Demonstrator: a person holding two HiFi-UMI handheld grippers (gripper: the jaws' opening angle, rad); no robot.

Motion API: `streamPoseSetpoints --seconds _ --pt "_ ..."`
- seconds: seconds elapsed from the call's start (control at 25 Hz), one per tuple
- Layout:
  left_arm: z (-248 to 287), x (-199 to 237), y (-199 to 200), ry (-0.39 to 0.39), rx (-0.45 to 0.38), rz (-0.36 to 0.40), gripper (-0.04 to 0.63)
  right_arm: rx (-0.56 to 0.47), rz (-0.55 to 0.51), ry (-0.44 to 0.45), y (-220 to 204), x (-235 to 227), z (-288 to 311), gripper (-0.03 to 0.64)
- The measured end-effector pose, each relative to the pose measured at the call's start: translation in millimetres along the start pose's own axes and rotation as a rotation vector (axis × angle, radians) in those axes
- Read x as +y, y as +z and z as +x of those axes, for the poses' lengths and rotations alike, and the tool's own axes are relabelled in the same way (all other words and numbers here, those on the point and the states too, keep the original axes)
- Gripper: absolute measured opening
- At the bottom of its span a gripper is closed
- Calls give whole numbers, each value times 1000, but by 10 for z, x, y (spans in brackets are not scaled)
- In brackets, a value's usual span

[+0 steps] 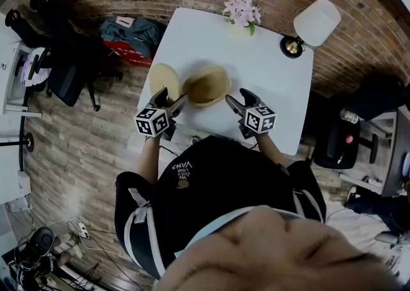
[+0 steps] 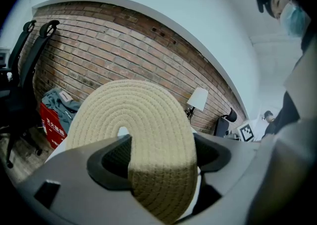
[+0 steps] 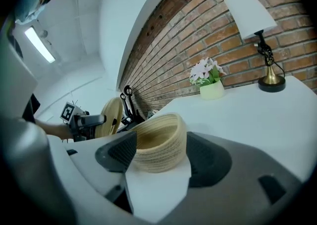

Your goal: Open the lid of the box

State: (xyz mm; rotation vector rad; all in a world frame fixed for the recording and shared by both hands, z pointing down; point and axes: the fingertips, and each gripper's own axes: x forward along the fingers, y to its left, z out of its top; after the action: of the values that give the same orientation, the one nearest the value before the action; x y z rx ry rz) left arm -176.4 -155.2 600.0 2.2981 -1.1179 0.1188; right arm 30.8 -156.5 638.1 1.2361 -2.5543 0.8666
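A round woven basket box [image 1: 206, 86] stands open on the white table [image 1: 269, 84]; in the right gripper view the box [image 3: 159, 142] shows its hollow inside. Its flat coiled lid [image 1: 164, 80] is off the box, to the left of it. My left gripper [image 1: 170, 99] is shut on the lid's edge and holds the lid [image 2: 133, 120] upright on edge between its jaws. My right gripper [image 1: 237, 99] is open just right of the box. From its own camera, the right gripper [image 3: 161, 157] has its jaws spread, with the box sitting in the gap, apart from both pads.
A pot of pink flowers [image 1: 241, 11] and a white-shaded lamp [image 1: 314, 24] stand at the table's far edge. Left of the table are a black office chair [image 1: 64, 72] and a red box with cloth [image 1: 128, 46]. A brick wall runs behind.
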Motion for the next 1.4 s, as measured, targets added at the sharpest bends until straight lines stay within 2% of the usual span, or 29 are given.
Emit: streamPoseSetpoints --seconds 0.44,0.68,1.0,1.4 --pt "-311 129 -251 1 -8 -80 379 -39 47 -50 -83 122 -57 295" --pt "-433 193 -368 -7 -8 -123 379 -60 61 -105 -170 160 -142 191" --pt "-539 206 -392 -43 -18 -131 379 -93 56 -169 -254 233 -250 70" --pt "-629 189 -440 -87 -26 -150 379 -127 64 -223 -316 359 -389 13"
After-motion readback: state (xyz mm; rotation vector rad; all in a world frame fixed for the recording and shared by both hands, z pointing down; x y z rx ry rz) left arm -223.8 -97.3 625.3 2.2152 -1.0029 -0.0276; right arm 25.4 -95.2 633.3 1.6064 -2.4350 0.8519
